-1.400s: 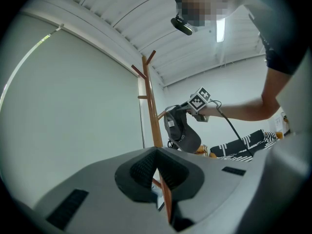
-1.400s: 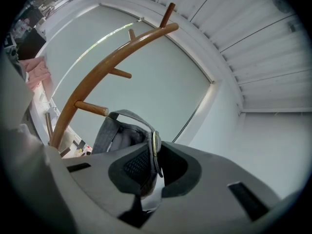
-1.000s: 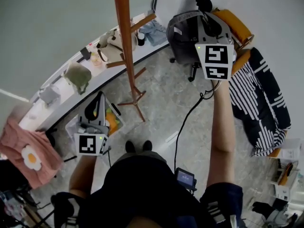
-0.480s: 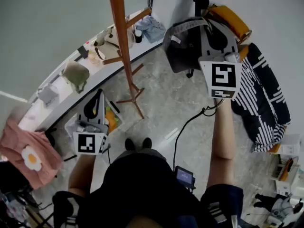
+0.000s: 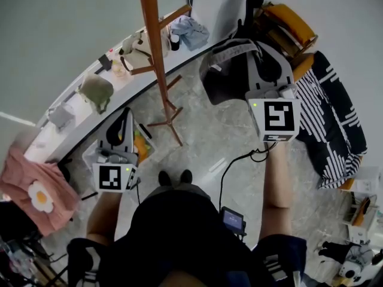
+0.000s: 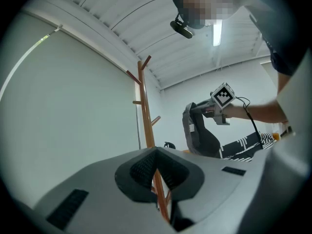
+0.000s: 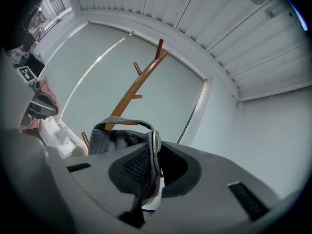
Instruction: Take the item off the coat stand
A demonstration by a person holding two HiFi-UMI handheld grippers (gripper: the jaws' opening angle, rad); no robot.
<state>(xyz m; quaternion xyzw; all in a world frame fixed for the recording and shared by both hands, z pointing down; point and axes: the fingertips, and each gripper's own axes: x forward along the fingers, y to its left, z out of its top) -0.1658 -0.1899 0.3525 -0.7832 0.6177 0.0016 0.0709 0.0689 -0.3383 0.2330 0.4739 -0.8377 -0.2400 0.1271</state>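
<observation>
Brown wooden coat stand [image 5: 157, 52] rises before a cluttered white shelf [image 5: 72, 130]. Right of the stand and apart from it, the right gripper [image 7: 148, 172] pinches the dark grey cap [image 5: 222, 76] by its strap. The left gripper [image 6: 156, 172] is closed and empty.

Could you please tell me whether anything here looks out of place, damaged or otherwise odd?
Nothing looks damaged or spilled. The dark cap hangs by its strap from the right gripper, clear of the coat stand. Small fabric items lie along the white ledge, apparently set out on purpose.
</observation>
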